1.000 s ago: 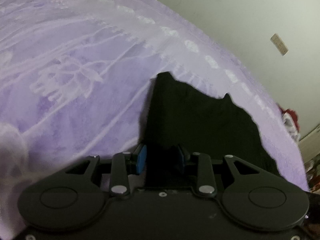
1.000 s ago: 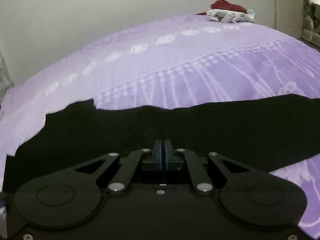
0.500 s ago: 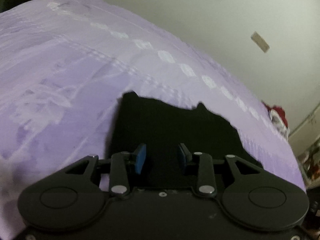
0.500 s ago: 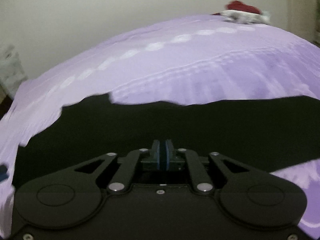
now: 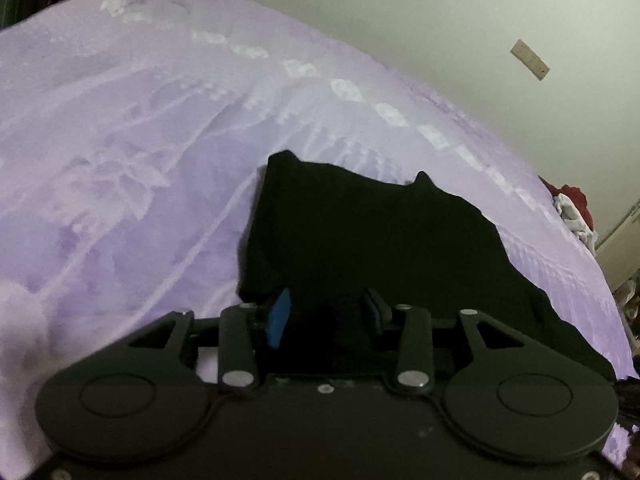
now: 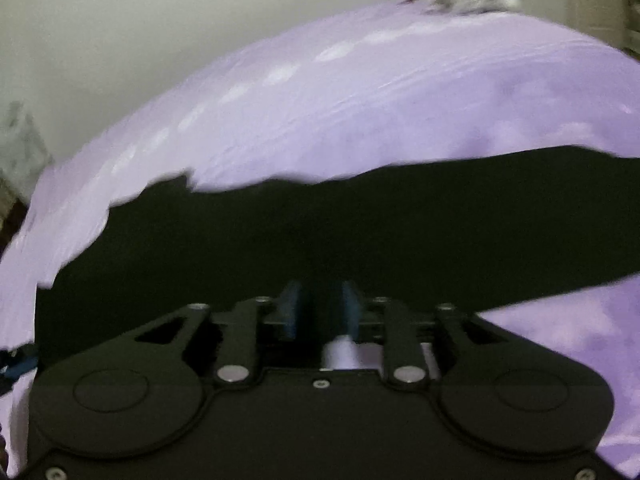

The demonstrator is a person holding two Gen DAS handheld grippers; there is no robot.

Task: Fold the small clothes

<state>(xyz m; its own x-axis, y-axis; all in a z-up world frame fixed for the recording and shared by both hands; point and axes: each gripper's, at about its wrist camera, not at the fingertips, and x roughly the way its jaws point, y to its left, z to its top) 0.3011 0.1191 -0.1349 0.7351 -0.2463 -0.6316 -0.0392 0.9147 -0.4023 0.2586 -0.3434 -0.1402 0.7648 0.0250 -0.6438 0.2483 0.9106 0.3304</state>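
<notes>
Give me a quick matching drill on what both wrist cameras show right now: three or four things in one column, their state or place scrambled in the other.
Column 1:
1. left gripper
2. right gripper
3. black cloth garment
4. red and white clothes pile

Column 2:
A. lying spread on the purple patterned bedspread
B. at the bed's far edge, near the wall
C. jaws wide apart over the garment's edge
D. jaws slightly parted, bedspread showing between them

Pairs: 1-C, 2-D, 3-A, 4-B

Lilac patterned bedspread [image 5: 160,160], plain pale wall [image 5: 400,20], dim light
</notes>
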